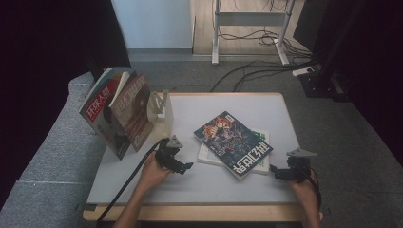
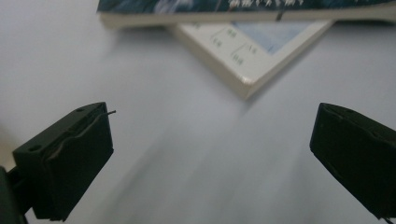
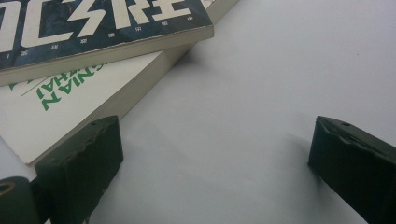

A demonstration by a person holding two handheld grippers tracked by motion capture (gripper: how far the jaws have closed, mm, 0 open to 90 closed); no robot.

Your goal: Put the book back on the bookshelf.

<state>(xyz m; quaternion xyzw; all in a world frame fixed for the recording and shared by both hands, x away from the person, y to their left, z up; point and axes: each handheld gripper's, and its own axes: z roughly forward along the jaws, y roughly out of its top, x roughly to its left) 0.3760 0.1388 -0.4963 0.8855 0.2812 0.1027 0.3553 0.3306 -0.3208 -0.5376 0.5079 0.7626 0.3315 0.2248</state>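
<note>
right gripper (image 1: 280, 174): jaws spread wide, nothing held, low over worktop (image 1: 209, 185) just beside near corner of book stack. my left gripper (image 1: 183, 166): jaws likewise apart, empty, facing stack's left side. dark magazine (image 1: 233, 144): lies skewed atop white book (image 3: 42, 112), mid-worktop, right of centre. item: standing magazines (image 1: 116, 111) lean in holder at far left, well apart. my judgement: next is grasping top magazine; i'd slide one jaw under its overhanging edge, keep jaw flat, avoid catching lower book, close on spine side.
</note>
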